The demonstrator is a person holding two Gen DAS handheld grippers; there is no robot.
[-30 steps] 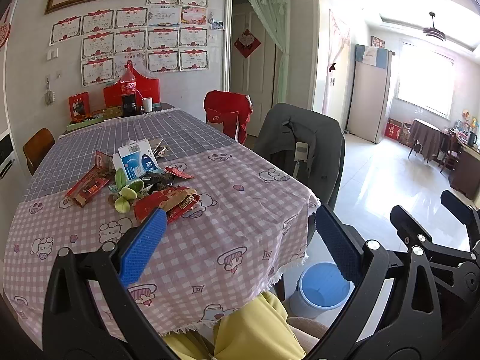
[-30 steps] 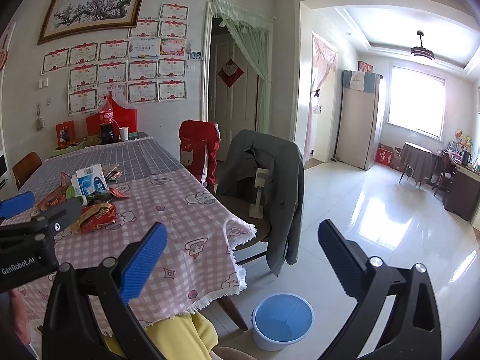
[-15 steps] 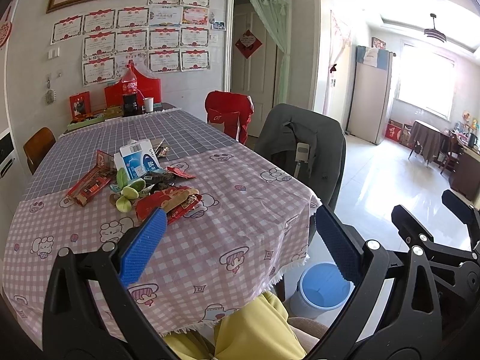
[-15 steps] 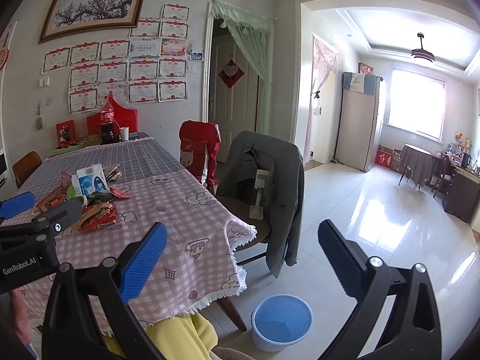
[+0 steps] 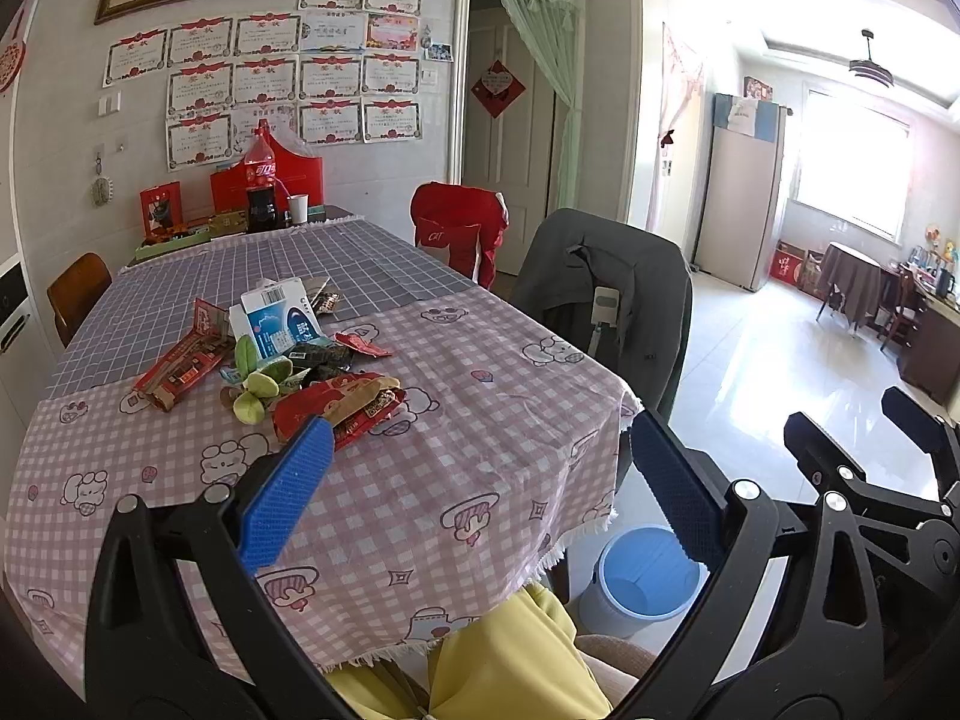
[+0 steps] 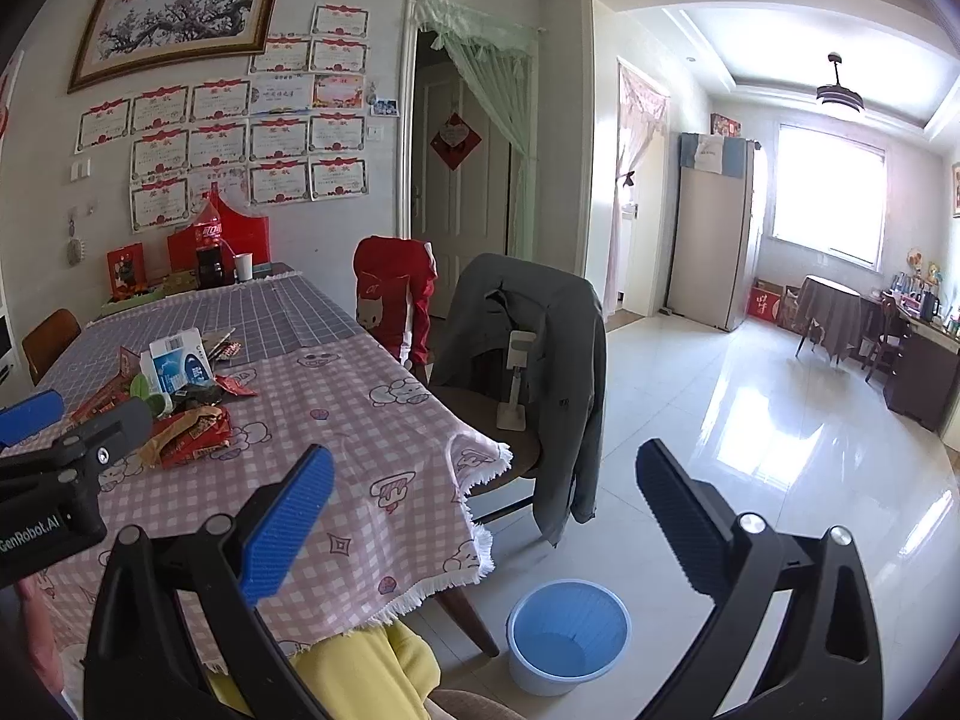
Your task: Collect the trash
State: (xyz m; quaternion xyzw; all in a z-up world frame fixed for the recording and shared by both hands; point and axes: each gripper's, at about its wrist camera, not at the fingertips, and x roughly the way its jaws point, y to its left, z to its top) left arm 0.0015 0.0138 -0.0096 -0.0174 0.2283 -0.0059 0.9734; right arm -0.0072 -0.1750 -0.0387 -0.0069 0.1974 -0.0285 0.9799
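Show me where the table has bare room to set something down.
Free: the pink checked cloth between the wrapper pile and the near fringed edge, and the grey grid cloth behind the pile. Crowded: the pile itself and the far end around the cola bottle.

Both grippers same build: black plastic frames with triangular cutouts, silver screws at the pivots, blue ribbed pads on the jaws. Left gripper [image 5: 477,480], right gripper [image 6: 480,501]. Left one's body has white "GenRobot.AI" lettering, seen from right wrist. Person wears yellow clothing [image 5: 510,660].

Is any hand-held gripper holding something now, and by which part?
Nothing is held. The left hand-held gripper and right hand-held gripper are both open and empty.
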